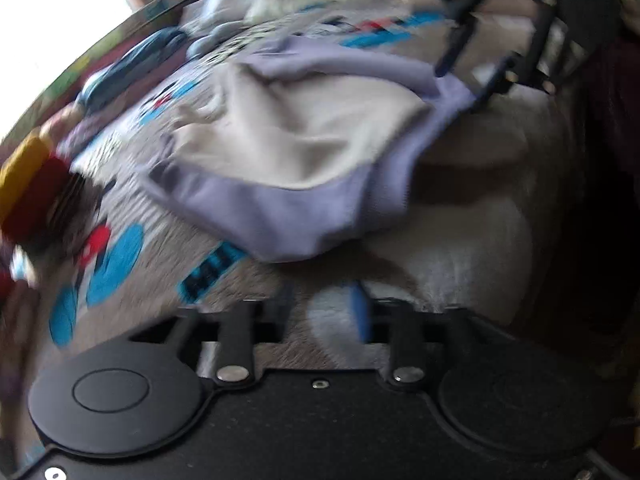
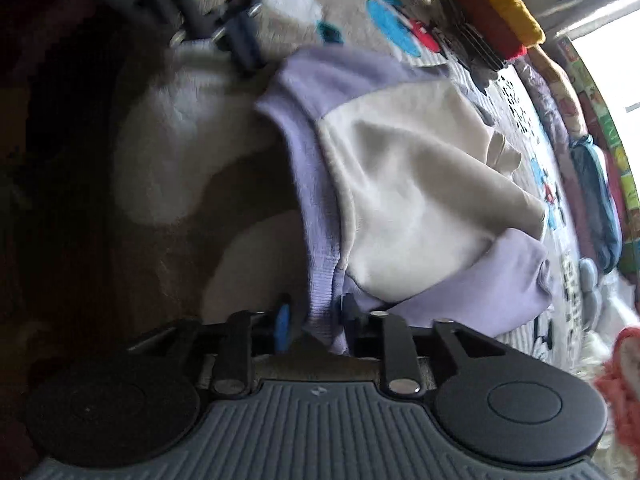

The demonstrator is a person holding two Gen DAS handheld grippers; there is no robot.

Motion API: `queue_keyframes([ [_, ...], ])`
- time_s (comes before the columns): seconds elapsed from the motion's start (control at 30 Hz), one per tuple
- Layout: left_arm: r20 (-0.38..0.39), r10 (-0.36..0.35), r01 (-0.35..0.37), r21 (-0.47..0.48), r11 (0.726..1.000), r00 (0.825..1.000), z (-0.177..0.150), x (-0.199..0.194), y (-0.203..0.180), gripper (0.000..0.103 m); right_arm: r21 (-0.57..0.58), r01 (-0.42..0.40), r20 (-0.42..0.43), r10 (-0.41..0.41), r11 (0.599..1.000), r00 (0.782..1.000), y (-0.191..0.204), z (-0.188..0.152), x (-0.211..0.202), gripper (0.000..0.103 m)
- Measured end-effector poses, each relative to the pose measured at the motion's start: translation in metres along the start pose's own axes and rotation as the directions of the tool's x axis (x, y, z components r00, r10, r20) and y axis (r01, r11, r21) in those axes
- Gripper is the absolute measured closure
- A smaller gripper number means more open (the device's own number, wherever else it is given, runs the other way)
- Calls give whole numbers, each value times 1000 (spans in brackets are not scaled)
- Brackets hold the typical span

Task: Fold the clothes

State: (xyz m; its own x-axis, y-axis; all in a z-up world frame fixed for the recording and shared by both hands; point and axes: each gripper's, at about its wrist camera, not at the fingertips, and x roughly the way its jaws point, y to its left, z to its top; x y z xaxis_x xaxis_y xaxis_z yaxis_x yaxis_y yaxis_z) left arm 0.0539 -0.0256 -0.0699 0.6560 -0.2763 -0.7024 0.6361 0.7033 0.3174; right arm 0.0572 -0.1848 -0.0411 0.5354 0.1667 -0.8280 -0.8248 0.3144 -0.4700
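- Top (image 1: 304, 152): lilac w/ cream panel, seen crumpled on a blanket (image 1: 132, 248) w/ cartoon print (blue, red, grey); it lies toward the near edge of the blanket, partly over a plain pale patch by that edge.
- Lilac ribbed hem of the top is seen along the near side in the left view; in the right view the hem runs down to the right gripper.
- Left gripper (image 1: 324, 312): fingers parted approx. halfway, nothing between them; only blanket is seen in the gap. One blue pad (image 1: 360, 312) is visible. Gripper is apart from the top, just short of its hem. View is motion-blurred.
- Right gripper (image 2: 314, 320): fingers partly open, w/ the lilac hem strip hanging between them. Blue pad (image 2: 283, 322) on one side stands clear of the cloth; the other finger is at or against the hem – contact can't be told for sure. No squeeze is seen.
- Right gripper is also seen in the left view (image 1: 472, 76), at the far corner of the top, fingers by the lilac edge.
- Left gripper is seen in the right view (image 2: 244, 44), beside the opposite lilac corner, not gripping it.
- Other clothes: yellow & red rolls (image 2: 500, 16) along the blanket's edge, a blue item (image 2: 596, 208) near them, an orange-pink knit (image 2: 624, 384) & white fluffy piece at another edge.
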Motion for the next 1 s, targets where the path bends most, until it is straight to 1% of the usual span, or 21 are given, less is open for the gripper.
queue_keyframes([
  [0.03, 7, -6, 6, -50, 999, 1000, 2, -4, 8, 58, 24, -5, 20, 5, 1000, 1000, -6, 1, -8, 69],
  [0.1, 18, -15, 18, -173, 985, 1000, 5, -9, 25, 54, 99, -1, 81, -7, 995, 997, -20, 5, -26, 69],
  [0.17, 27, -19, 26, -292, 956, 999, 9, -12, 41, 50, 237, 7, 150, -44, 971, 988, -41, 7, -38, 69],
  [0.2, 37, -26, 37, -356, 934, 999, 10, -12, 47, 49, 342, -9, 199, -63, 940, 978, -54, 7, -44, 67],
  [0.23, 54, -40, 59, -428, 902, 998, 8, -13, 54, 48, 448, -59, 255, -64, 892, 965, -62, 1, -45, 67],
  [0.27, 72, -52, 81, -498, 864, 996, 7, -13, 60, 46, 543, -119, 311, -67, 831, 948, -70, -6, -45, 66],
  [0.3, 91, -63, 103, -563, 820, 994, 6, -13, 67, 46, 627, -183, 365, -78, 758, 928, -78, -13, -45, 66],
  [0.33, 113, -76, 130, -624, 771, 991, 4, -13, 74, 46, 697, -249, 416, -95, 673, 904, -86, -20, -45, 66],
  [0.4, 144, -83, 162, -727, 667, 986, -2, -6, 89, 46, 782, -334, 468, -142, 527, 872, -88, -34, -26, 66],
  [0.43, 149, -79, 166, -772, 614, 986, -7, -1, 96, 46, 811, -374, 488, -169, 450, 856, -89, -41, -16, 66],
  [0.47, 154, -72, 167, -802, 574, 985, -10, 3, 102, 46, 832, -395, 494, -199, 389, 846, -86, -47, -5, 66],
  [0.53, 170, -58, 176, -851, 494, 984, -18, 11, 114, 46, 860, -393, 476, -237, 325, 847, -76, -50, 17, 66],
  [0.6, 193, -45, 194, -889, 415, 980, -26, 20, 127, 46, 884, -367, 440, -248, 290, 863, -66, -56, 39, 66],
  [0.63, 203, -42, 203, -899, 389, 978, -27, 26, 132, 46, 893, -353, 422, -247, 279, 872, -63, -55, 50, 66],
  [0.7, 221, -34, 220, -916, 336, 975, -31, 38, 143, 46, 903, -315, 389, -247, 292, 887, -51, -59, 63, 66],
  [0.73, 229, -37, 229, -920, 320, 973, -30, 46, 148, 46, 897, -314, 397, -256, 311, 882, -47, -62, 68, 66],
  [0.8, 232, -33, 231, -924, 305, 972, -26, 61, 162, 47, 878, -318, 425, -274, 359, 863, -38, -67, 72, 65],
  [0.83, 234, -31, 233, -926, 298, 972, -24, 69, 169, 47, 870, -330, 439, -270, 367, 857, -37, -69, 74, 64],
  [0.87, 240, -20, 236, -927, 291, 971, -20, 77, 178, 48, 862, -343, 453, -265, 372, 851, -37, -70, 75, 61],
  [0.93, 246, 1, 235, -930, 283, 969, -13, 92, 195, 48, 853, -377, 481, -262, 361, 837, -38, -76, 76, 58],
  [1.0, 235, 11, 222, -932, 286, 972, -6, 109, 211, 52, 844, -409, 506, -263, 347, 821, -39, -82, 78, 58],
])
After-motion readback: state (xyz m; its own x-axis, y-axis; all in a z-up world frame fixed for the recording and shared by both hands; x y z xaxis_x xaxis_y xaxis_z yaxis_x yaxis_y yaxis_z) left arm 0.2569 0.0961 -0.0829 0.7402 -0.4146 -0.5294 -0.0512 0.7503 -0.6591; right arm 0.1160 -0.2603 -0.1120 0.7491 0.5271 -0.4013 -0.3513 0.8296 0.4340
